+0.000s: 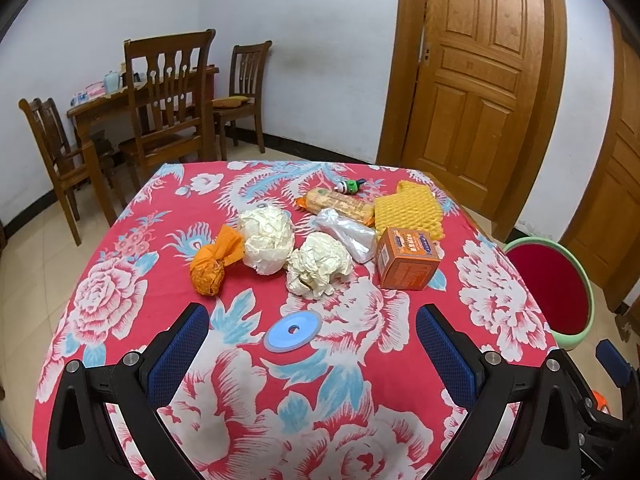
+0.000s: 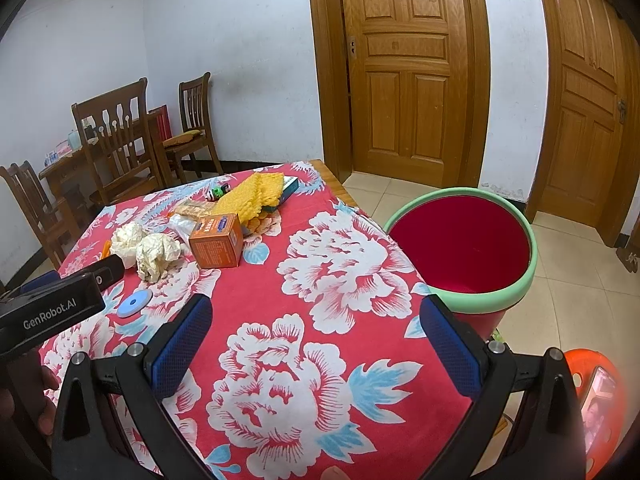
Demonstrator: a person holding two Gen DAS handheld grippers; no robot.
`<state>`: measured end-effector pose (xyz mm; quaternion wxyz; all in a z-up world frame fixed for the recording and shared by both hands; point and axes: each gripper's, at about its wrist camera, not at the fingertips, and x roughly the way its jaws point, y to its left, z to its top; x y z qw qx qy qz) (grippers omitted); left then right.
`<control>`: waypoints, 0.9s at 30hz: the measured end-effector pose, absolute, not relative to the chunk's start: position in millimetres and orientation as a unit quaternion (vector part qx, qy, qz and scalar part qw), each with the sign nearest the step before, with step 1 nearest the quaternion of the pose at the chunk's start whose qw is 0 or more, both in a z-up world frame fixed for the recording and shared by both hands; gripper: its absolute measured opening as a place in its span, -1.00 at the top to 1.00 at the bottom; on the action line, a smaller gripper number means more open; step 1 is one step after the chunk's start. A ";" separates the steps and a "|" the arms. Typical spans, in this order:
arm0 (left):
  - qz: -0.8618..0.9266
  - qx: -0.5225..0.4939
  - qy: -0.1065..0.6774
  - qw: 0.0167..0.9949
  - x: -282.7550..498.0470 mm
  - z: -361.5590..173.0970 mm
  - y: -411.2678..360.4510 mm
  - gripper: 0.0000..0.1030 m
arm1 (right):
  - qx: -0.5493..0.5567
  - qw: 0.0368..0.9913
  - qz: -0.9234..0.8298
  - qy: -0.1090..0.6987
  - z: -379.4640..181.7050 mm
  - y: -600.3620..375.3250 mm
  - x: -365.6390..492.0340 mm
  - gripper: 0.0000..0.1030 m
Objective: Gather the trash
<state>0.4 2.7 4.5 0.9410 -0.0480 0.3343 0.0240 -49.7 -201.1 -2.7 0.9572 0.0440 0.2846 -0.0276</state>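
I am hovering both grippers over the near bench, nothing picked up yet. The left gripper [image 1: 312, 344] and right gripper [image 2: 316, 340] are both gaping wide and empty. The trash is sitting mid-bench: two paper wads [image 1: 318, 266], an orange bundle [image 1: 212, 266], a box [image 1: 406, 260]. The bin [image 2: 516, 284] is standing off the right edge. I judge the nearest wad comes next: reach forward, close, carry right.

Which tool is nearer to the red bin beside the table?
Right. The right tool hangs over the table's edge beside the bin; the left tool sits farther over the tablecloth, facing the trash.
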 end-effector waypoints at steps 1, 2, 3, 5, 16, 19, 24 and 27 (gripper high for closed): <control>0.024 -0.048 0.334 0.941 0.5 4.6 3.0 -0.99 | 0.044 0.957 -0.027 0.284 -2.8 -200.7 -49.5 -0.97; 0.024 -0.049 0.334 0.941 0.6 4.6 3.1 -0.99 | 0.044 0.957 -0.028 0.284 -2.5 -201.1 -49.8 -0.97; 0.023 -0.047 0.334 0.941 0.0 4.4 2.3 -1.00 | 0.043 0.957 -0.027 0.284 -2.5 -201.1 -49.8 -0.97; 0.024 -0.048 0.334 0.941 0.6 4.3 2.5 -1.00 | 0.044 0.957 -0.027 0.285 -2.6 -200.9 -49.3 -0.97; 0.022 -0.047 0.334 0.941 -0.1 4.6 3.2 -1.00 | 0.044 0.957 -0.027 0.286 -3.4 -199.0 -49.3 -0.97; 0.022 -0.047 0.334 0.941 -0.4 4.5 3.2 -1.00 | 0.044 0.957 -0.027 0.286 -3.5 -198.9 -49.3 -0.97; 0.022 -0.048 0.334 0.941 -0.5 4.5 3.5 -0.99 | 0.044 0.956 -0.027 0.287 -3.8 -199.1 -49.1 -0.97; 0.023 -0.047 0.335 0.941 0.3 4.7 5.0 -1.00 | 0.044 0.957 -0.027 0.287 -3.9 -198.9 -48.9 -0.97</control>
